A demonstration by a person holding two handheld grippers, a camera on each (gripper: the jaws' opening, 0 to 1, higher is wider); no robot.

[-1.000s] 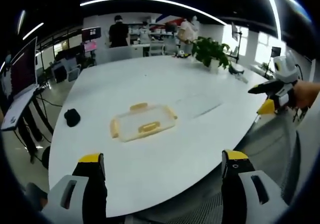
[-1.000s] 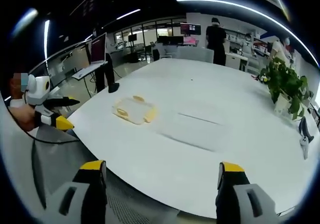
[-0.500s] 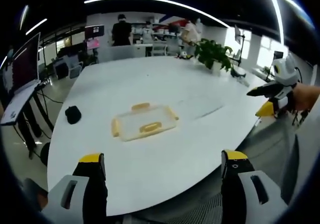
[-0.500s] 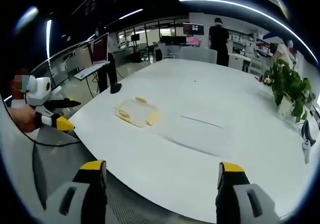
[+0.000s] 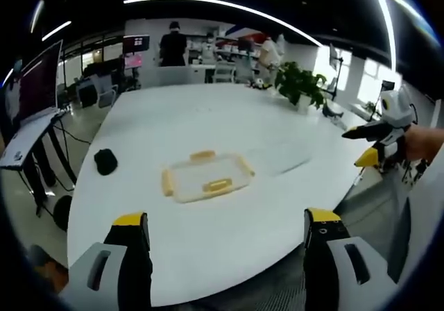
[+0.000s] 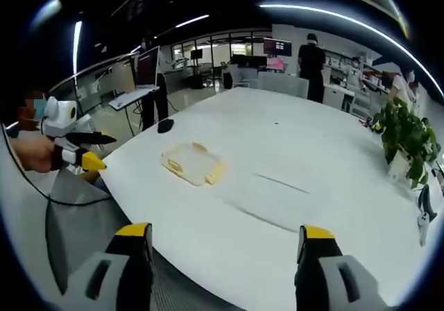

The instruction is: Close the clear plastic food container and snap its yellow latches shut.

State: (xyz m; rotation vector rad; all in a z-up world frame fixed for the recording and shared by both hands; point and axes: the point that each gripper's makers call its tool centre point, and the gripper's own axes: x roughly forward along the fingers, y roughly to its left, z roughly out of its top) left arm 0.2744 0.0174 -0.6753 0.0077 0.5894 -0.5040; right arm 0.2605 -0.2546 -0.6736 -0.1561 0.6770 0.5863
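Observation:
A clear plastic food container (image 5: 207, 178) with yellow latches lies flat on the white table (image 5: 208, 123), its lid on top. In the left gripper view it sits well ahead of my left gripper (image 5: 223, 234), which is open with nothing between its jaws. My right gripper (image 6: 223, 241) is open too, off the table's near edge, and the container (image 6: 192, 165) lies far ahead to the left. The right gripper (image 5: 371, 141) shows at the right edge of the left gripper view. The left gripper (image 6: 80, 150) shows at the left of the right gripper view, held by a hand.
A small black object (image 5: 105, 161) lies near the table's left edge. A potted plant (image 5: 300, 83) stands at the far side of the table. People stand at desks in the background (image 5: 173, 47). A monitor on a stand (image 5: 31, 110) is off to the left.
Both views have shifted a little as the hands moved. The container lies where it was, and both grippers stay open.

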